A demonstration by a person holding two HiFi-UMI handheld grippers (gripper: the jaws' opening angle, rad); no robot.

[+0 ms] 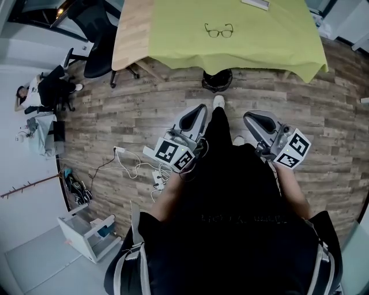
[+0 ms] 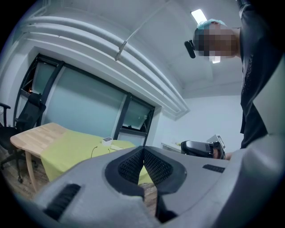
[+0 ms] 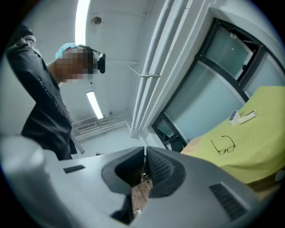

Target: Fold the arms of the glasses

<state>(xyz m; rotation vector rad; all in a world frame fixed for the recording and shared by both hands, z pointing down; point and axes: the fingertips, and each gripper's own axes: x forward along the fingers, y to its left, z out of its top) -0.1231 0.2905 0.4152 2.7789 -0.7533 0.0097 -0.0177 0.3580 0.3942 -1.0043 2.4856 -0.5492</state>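
Black-framed glasses [image 1: 219, 30] lie with arms out on the yellow-green cloth of a table [image 1: 173, 34], far ahead of me. In the right gripper view the glasses [image 3: 223, 145] show small on the cloth, well beyond the jaws. My left gripper [image 1: 193, 118] and right gripper [image 1: 259, 121] hang low beside my legs above the wooden floor, nowhere near the table. The left gripper [image 2: 143, 149] has its jaws shut, tips touching, with nothing between them. The right gripper [image 3: 145, 149] is likewise shut and empty.
A small white box [image 2: 107, 140] and a flat white item [image 1: 255, 3] sit at the table's far side. A black office chair [image 1: 95, 34] stands left of the table and a round black object [image 1: 217, 79] under its near edge. Cables and a power strip [image 1: 155, 176] lie on the floor at my left.
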